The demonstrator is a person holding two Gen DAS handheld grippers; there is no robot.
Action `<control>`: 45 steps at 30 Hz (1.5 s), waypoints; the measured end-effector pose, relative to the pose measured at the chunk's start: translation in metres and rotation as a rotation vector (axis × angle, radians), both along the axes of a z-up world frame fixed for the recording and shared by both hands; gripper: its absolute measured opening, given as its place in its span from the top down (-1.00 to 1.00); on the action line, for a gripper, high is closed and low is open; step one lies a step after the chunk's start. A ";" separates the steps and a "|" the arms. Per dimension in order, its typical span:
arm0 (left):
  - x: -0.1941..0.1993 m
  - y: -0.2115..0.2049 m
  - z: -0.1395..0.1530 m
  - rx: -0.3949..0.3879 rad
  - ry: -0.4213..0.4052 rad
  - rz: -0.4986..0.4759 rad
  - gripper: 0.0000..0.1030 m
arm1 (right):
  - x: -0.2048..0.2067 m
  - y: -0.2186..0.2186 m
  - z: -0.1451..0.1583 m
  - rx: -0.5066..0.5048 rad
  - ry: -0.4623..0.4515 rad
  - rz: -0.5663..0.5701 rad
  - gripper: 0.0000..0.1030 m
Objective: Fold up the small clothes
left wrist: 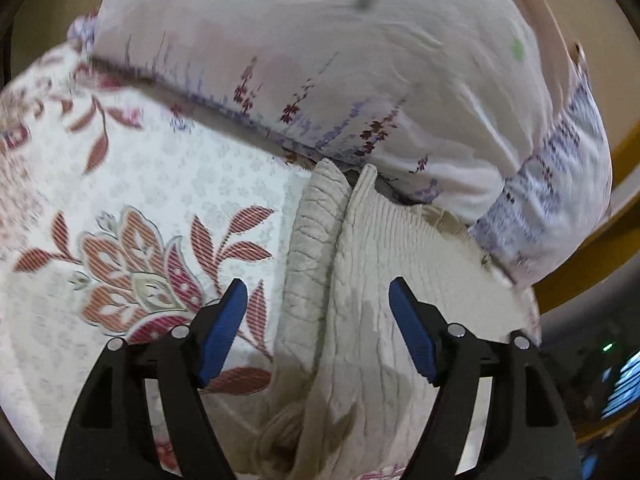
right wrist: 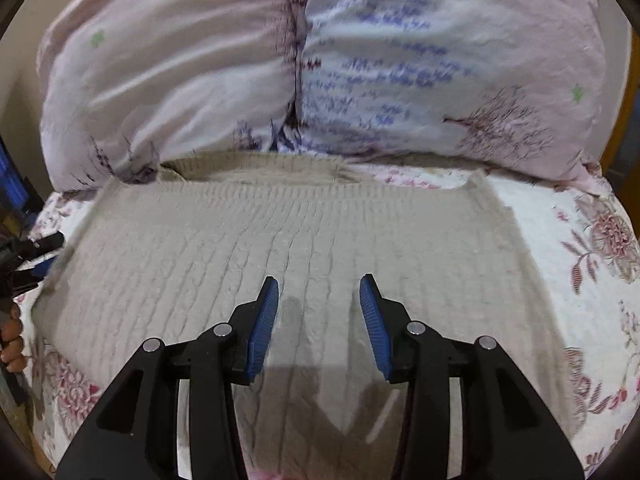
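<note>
Claws are both standing open and holding nothing. Left claw (left wrist: 316, 328) is hovering low over the beige knitted sweater (left wrist: 360, 320), its blue pads (left wrist: 224, 332) spread wide, one over the bedspread and one over the knit; a folded sleeve (left wrist: 316, 224) is lying along the sweater's left edge between them. Right claw (right wrist: 318, 320) is hanging above the middle of the sweater (right wrist: 280, 240), its pads (right wrist: 264, 324) parted less widely and casting a shadow on the knit below. At that view's left edge, bare fingers (right wrist: 12, 344) are gripping a dark handle.

Sweater is lying spread flat on a bed, over a white bedspread (left wrist: 120, 184) printed with red and pink flowers. Its collar end is touching two pale pillows (right wrist: 200, 72) patterned with purple sprigs, which are leaning at the head of the bed. Yellow-brown wood (left wrist: 592, 256) is showing beyond the pillows at the right.
</note>
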State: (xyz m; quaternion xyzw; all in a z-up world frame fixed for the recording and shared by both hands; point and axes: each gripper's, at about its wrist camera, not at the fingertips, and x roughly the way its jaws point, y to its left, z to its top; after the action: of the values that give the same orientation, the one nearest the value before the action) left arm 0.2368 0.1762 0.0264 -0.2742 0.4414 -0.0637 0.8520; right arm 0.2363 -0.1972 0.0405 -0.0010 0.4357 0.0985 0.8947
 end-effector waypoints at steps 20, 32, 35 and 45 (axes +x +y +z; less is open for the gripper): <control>0.020 -0.031 -0.013 -0.060 0.050 -0.002 0.09 | -0.003 0.007 -0.011 -0.073 -0.052 -0.021 0.02; 0.018 -0.049 0.024 -0.184 -0.051 -0.067 0.59 | -0.004 0.008 -0.012 -0.069 -0.054 -0.018 0.02; 0.017 -0.063 0.047 -0.225 -0.118 -0.106 0.61 | -0.004 0.008 -0.012 -0.068 -0.054 -0.018 0.02; 0.026 -0.136 0.088 -0.329 -0.218 -0.226 0.70 | -0.008 -0.016 -0.001 0.031 -0.036 -0.018 0.02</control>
State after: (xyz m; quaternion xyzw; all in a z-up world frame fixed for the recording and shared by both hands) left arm 0.2632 0.0397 0.1148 -0.3495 0.3582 -0.2592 0.8260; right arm 0.2283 -0.2133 0.0396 0.0148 0.4178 0.0972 0.9032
